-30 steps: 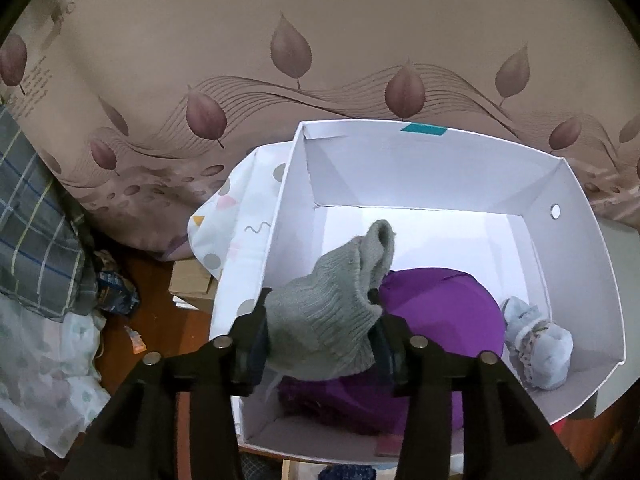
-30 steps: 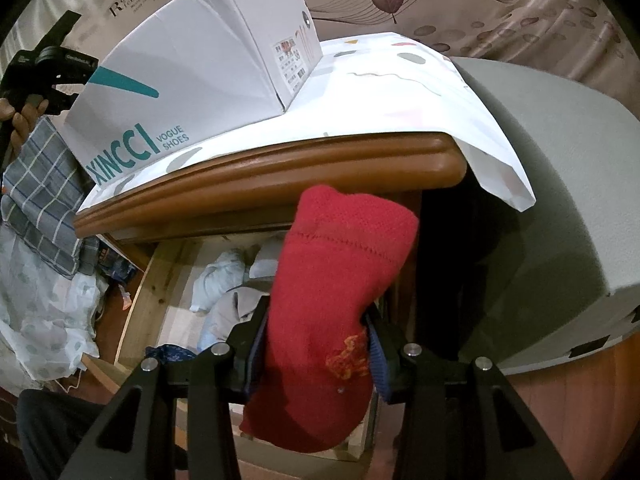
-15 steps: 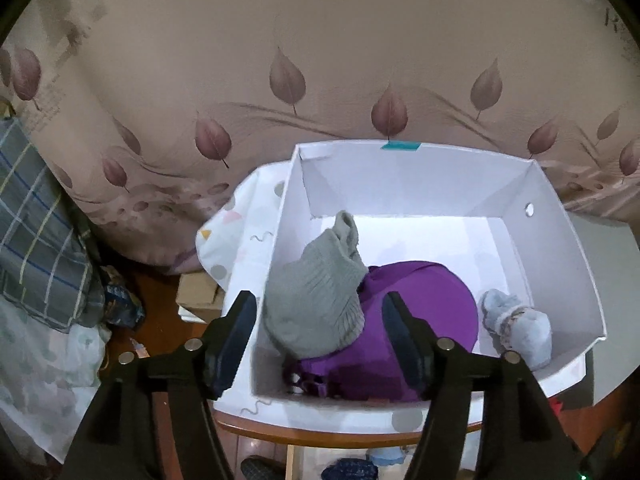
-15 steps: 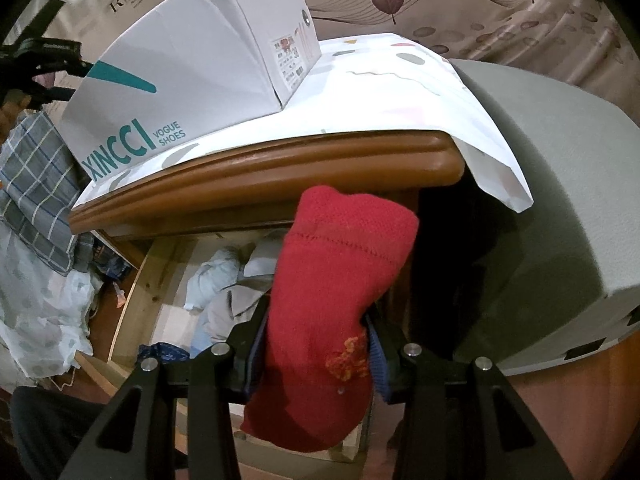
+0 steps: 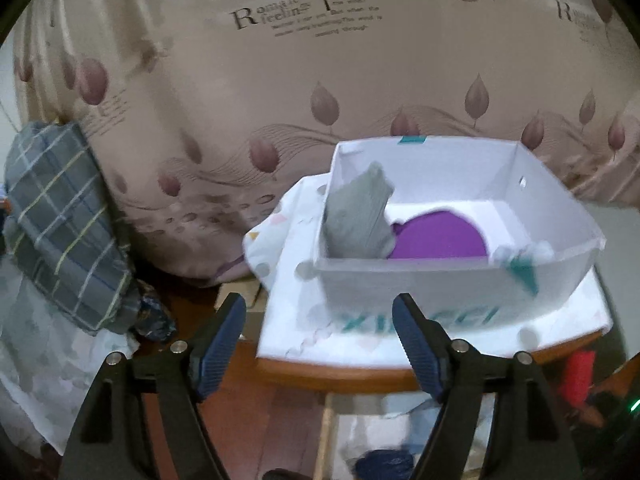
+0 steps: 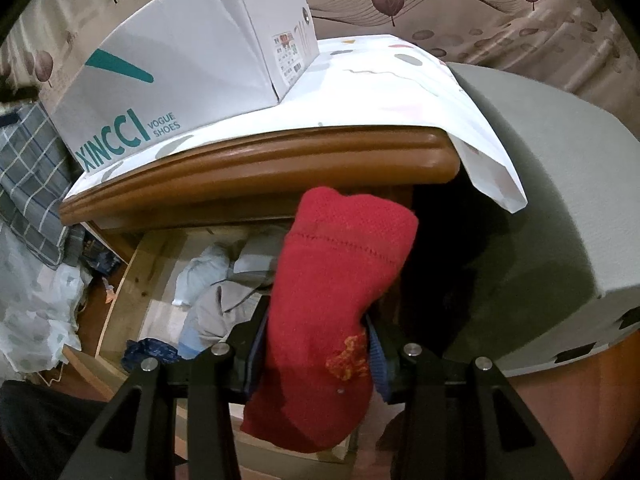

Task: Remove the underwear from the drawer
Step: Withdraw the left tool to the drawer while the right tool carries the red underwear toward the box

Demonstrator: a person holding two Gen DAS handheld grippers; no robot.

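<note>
Right wrist view shows your right tool clamped on a red knitted garment, held up in front of the open drawer and below the desk edge. Most of the garment hangs loose above and below the pads, so I judge it could brush the desk lip or sag back onto the clothes in the drawer if you lift too close. Raise it wide of the wood before you swing toward the shoe box.

Your left tool has its pads wide apart and holds nothing. It sits in front of the box, where a grey garment leans against the left wall beside a purple one. The grey piece stands high near the rim and may topple out if the box gets nudged. The cloth under the box overhangs the desk; catch it and the box could slide.
</note>
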